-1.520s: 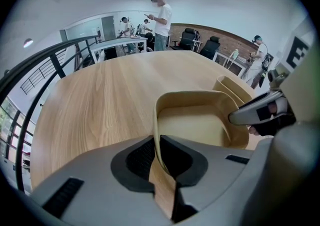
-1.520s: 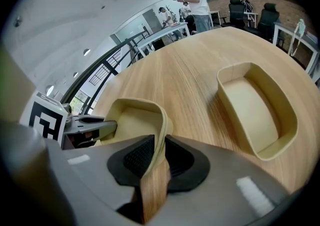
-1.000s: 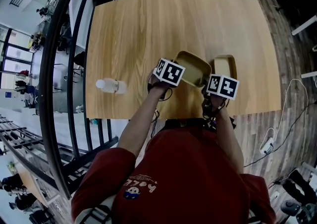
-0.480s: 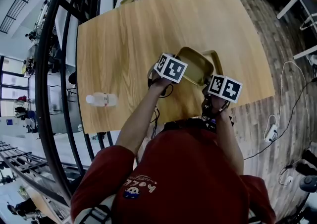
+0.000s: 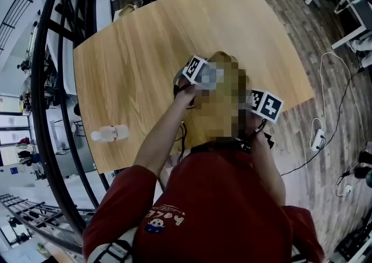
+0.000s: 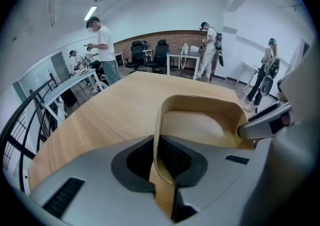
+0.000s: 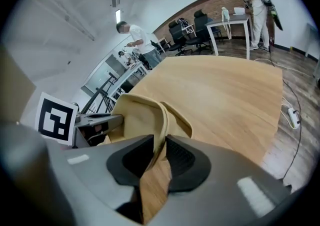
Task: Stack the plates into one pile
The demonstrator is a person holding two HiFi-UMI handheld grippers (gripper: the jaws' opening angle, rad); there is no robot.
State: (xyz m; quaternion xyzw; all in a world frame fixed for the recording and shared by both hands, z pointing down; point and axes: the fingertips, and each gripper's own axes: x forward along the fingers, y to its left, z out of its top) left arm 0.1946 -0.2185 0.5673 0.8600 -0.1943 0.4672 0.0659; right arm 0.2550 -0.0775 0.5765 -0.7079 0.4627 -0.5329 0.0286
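- Fingers point(image 6: 135, 160) of the left gripper point(image 6: 159, 159): pinched tight on the near rim of a tan plate point(image 6: 200, 125), which rises tilted beyond them.
- Fingers point(image 7: 131, 162) of the right gripper point(image 7: 161, 159): have just been easing apart. The rim of a second plate point(image 7: 161, 120) stands upright between them, with both pads against it as far as the view shows.
- Surface point(image 5: 145, 46): large, pale wood, with rounded corners. A dark plank floor point(image 5: 325, 52) lies beyond its right edge.
- Plates, two: both tan with raised rims, held clear of the surface over its near side. They sit close against one another between the two grippers. In the right gripper view, two rims run side by side. The head view does not show them clearly.
- Bottle point(image 5: 110, 134): clear, with a white cap. It lies on its side near the surface's left near edge, well apart from the plates.
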